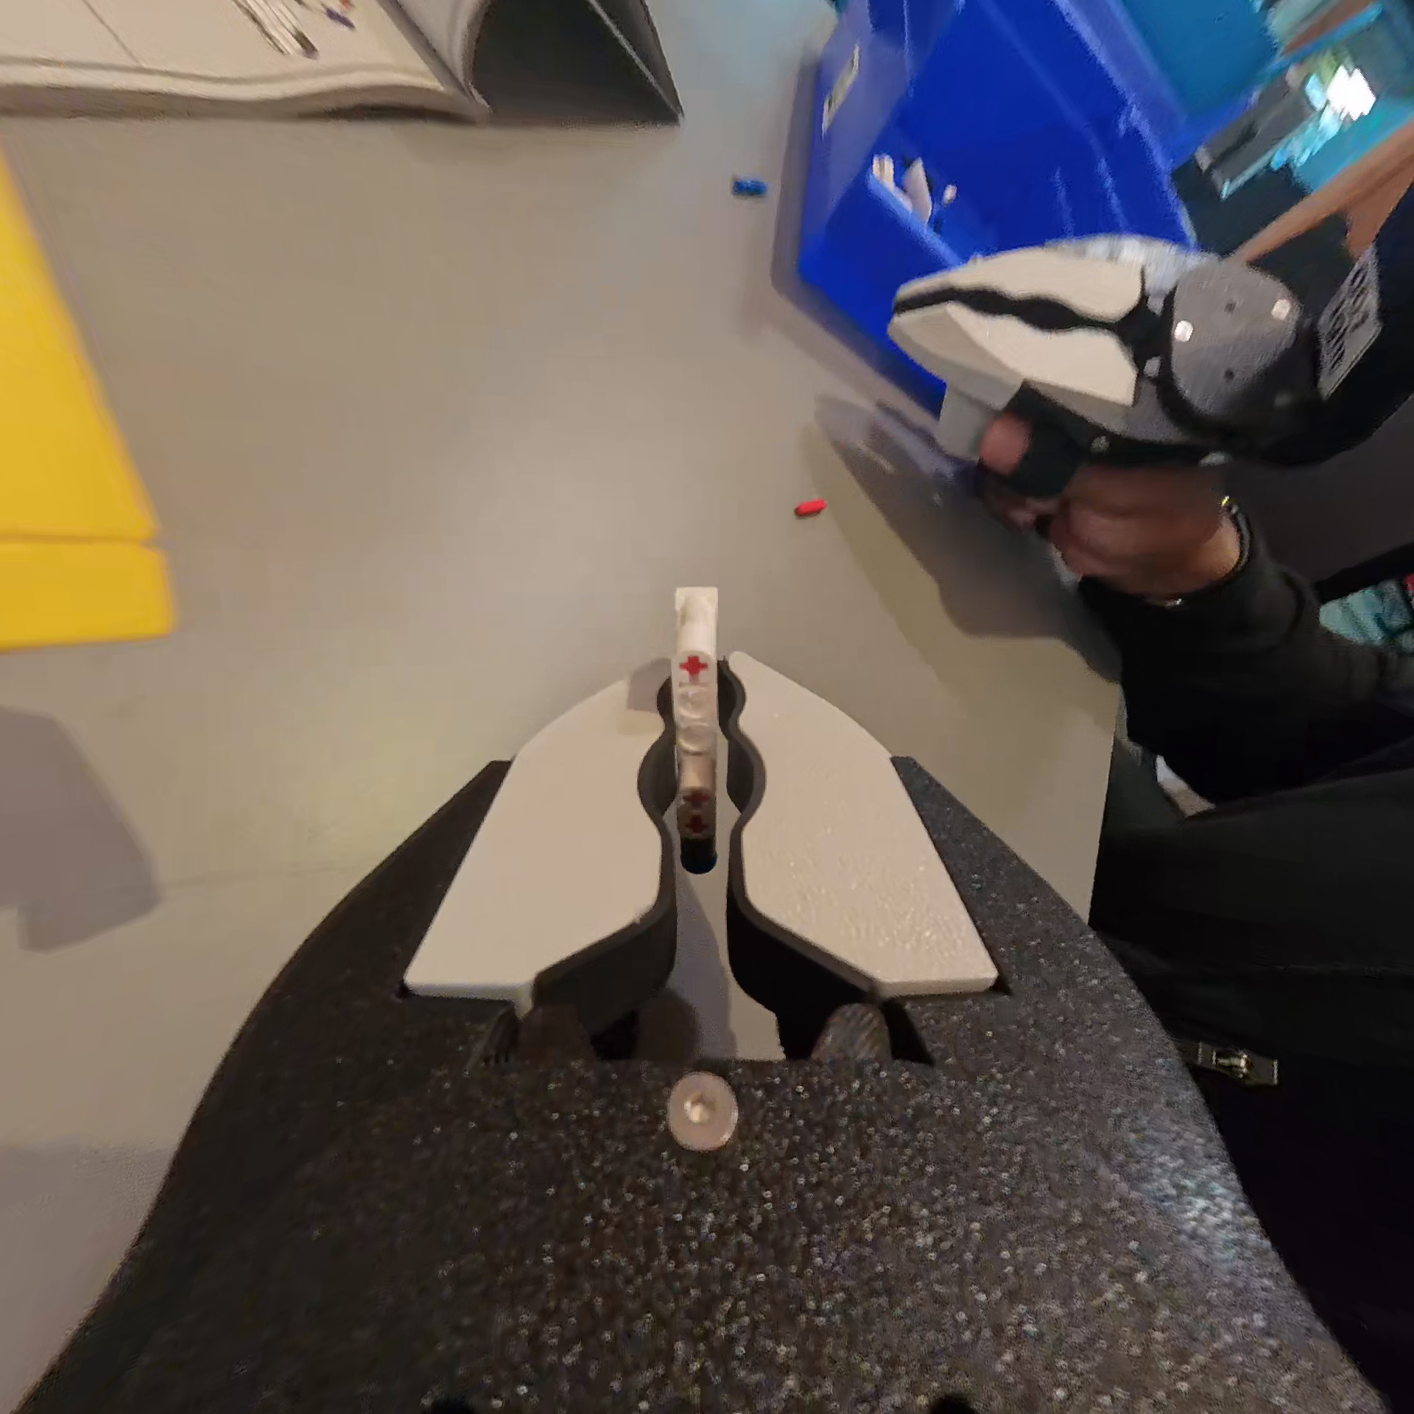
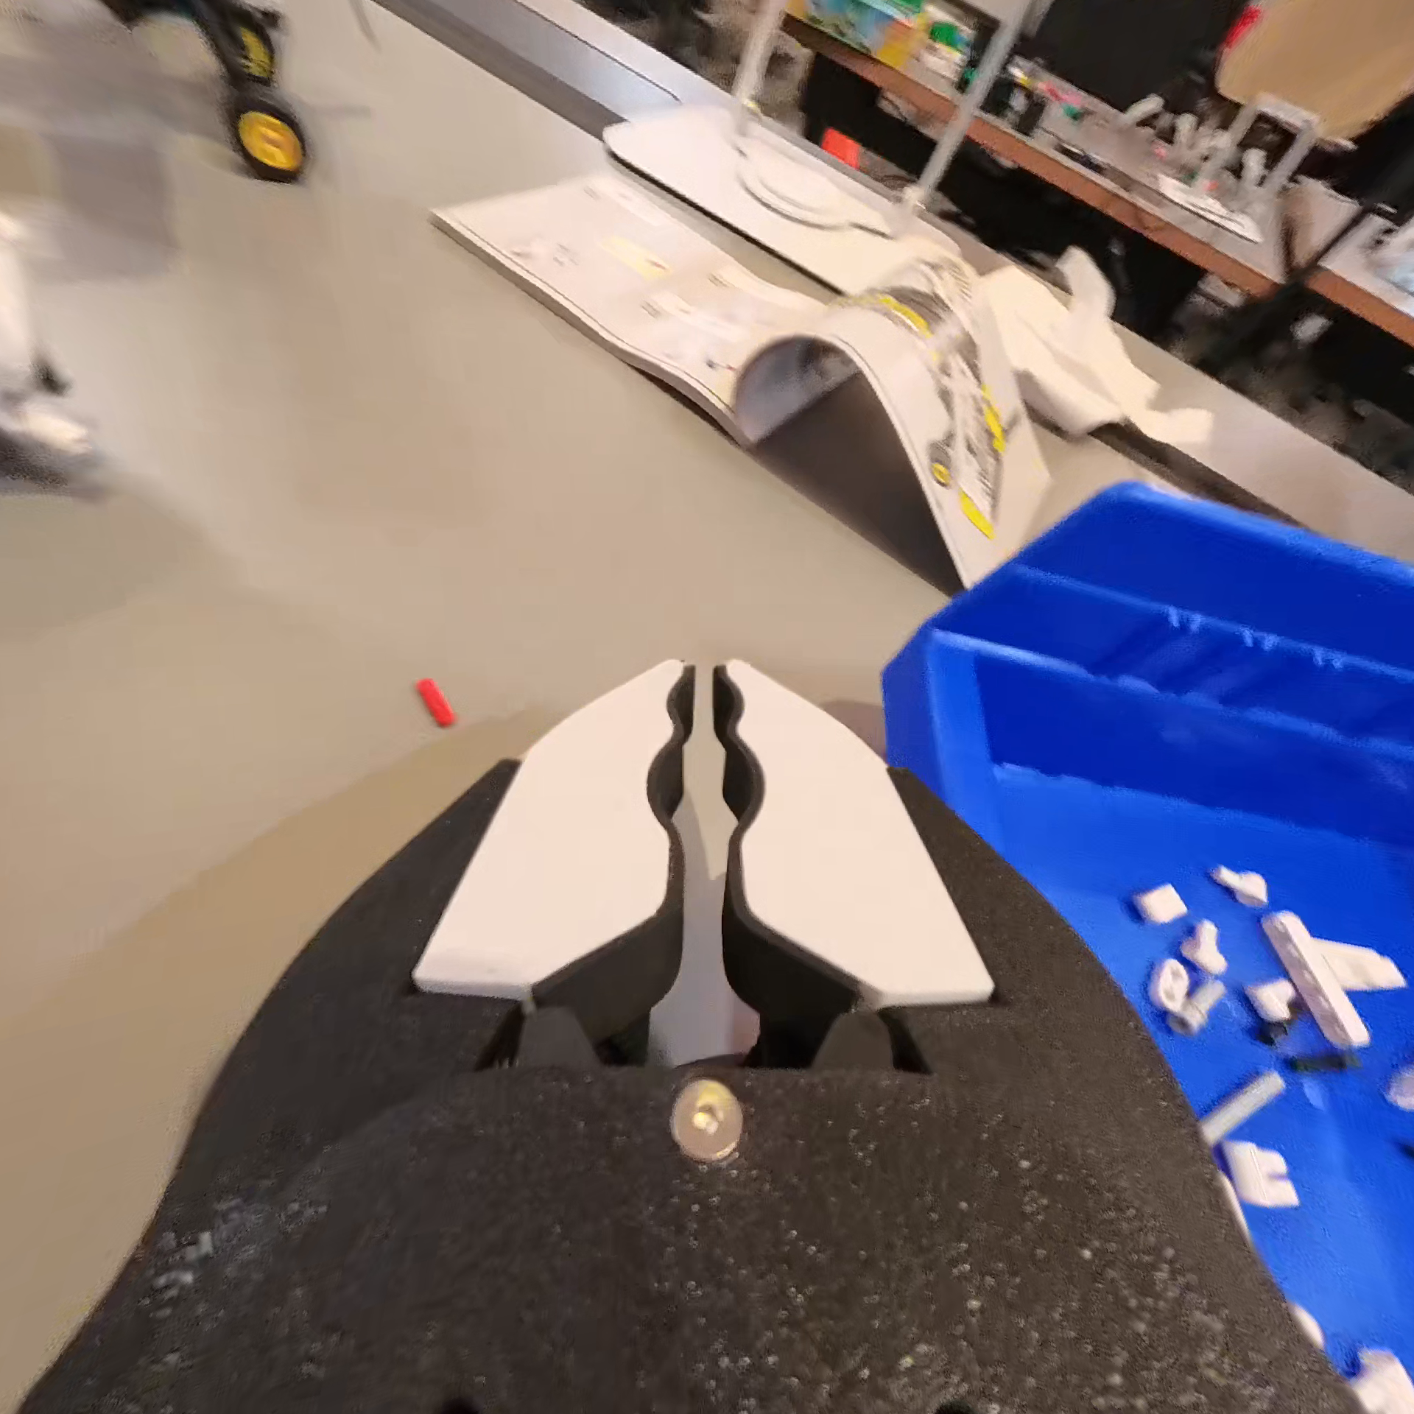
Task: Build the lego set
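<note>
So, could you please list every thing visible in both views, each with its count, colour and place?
White beam: one, white with red pins, gripped in left gripper.
Red pin: one, red, on table.
Blue pin: one, blue, on table.
Bin: one, blue, right side, holding white pieces.
Booklet: one, white, open, far side.
Yellow object: one, left edge.
Table: one, grey.
Left gripper: shut on beam.
Right gripper: slightly open, empty.
</note>
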### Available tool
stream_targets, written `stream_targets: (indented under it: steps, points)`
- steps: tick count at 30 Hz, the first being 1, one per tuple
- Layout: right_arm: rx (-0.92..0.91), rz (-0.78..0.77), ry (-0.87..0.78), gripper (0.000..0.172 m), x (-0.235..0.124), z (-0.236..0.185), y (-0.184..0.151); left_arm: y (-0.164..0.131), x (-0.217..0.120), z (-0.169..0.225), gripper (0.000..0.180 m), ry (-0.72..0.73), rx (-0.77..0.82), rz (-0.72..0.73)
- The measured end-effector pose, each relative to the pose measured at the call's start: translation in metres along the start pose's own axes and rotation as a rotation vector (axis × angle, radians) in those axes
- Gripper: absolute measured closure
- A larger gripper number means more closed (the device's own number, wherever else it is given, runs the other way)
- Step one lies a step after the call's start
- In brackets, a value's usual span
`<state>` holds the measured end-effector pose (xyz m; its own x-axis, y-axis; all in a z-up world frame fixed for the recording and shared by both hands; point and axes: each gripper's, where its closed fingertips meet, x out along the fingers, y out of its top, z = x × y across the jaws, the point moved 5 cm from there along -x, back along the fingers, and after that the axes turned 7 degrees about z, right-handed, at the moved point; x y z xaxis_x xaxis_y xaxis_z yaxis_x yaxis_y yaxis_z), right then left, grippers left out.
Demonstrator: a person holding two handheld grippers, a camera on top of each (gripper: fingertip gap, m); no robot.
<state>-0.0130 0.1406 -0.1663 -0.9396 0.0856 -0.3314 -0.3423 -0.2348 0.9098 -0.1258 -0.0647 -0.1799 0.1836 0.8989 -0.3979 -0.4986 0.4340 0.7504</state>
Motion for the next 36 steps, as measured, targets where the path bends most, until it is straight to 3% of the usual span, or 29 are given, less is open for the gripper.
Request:
stream_targets:
  steps: [7,11,16,20,23,28,32,36]
  points:
    - [0.009,-0.039,-0.009,0.161,0.003,0.002,-0.003,-0.004,0.017,0.006,0.159,0.07,0.122,-0.102]
    - [-0.006,-0.005,0.005,0.161,0.0,-0.001,-0.001,0.005,0.014,0.002,0.147,0.156,0.201,-0.055]
    - [-0.033,0.012,0.022,0.161,-0.006,-0.004,-0.001,0.036,0.005,0.018,0.146,0.129,0.283,0.065]
    - [-0.061,0.021,0.029,0.161,-0.009,-0.007,-0.001,0.067,0.016,0.04,0.147,0.095,0.365,0.11]
    - [-0.079,0.023,0.028,0.161,-0.01,-0.009,-0.001,0.089,0.048,0.057,0.147,0.066,0.476,0.096]
    - [-0.085,0.029,0.047,0.161,-0.013,-0.011,-0.002,0.115,0.135,0.064,0.147,0.022,0.625,-0.014]
    - [-0.09,0.044,0.068,0.161,-0.015,-0.013,-0.001,0.133,0.203,0.049,0.147,-0.002,0.698,-0.158]
    - [-0.082,0.061,0.09,0.161,-0.019,-0.014,-0.001,0.141,0.249,0.019,0.151,0.019,0.752,-0.31]
